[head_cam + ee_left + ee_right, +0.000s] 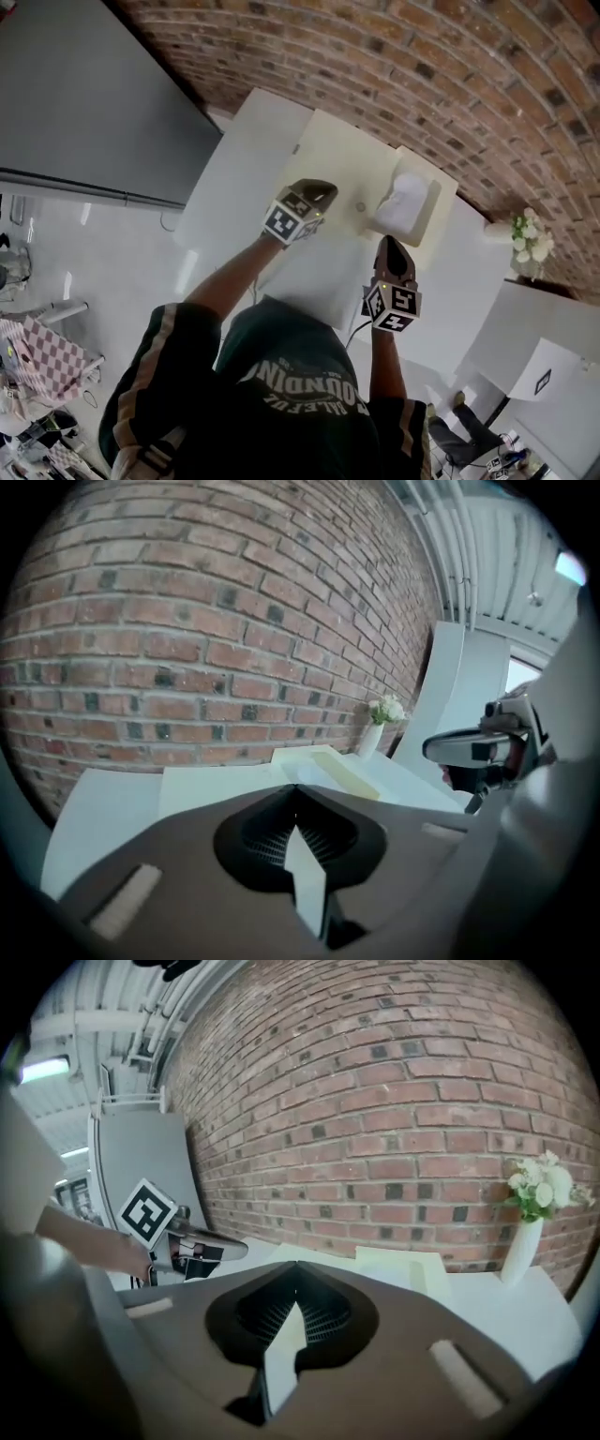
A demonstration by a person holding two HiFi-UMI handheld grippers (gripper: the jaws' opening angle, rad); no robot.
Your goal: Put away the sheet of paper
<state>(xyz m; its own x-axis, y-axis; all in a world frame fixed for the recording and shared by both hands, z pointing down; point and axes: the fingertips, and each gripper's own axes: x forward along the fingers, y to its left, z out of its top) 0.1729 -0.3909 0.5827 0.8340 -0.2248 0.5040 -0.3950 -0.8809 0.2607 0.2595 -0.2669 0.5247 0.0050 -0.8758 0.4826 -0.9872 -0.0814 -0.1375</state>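
On the table (242, 161) before the brick wall (422, 56), the tray (442, 194) lies left of the vase (528, 247).

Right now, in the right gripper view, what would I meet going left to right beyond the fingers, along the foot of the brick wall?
left gripper → cream tray → vase of white flowers

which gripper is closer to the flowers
Right. The right gripper is a short way left of the flowers; the left gripper is farther off, on the far side of the tray from them.
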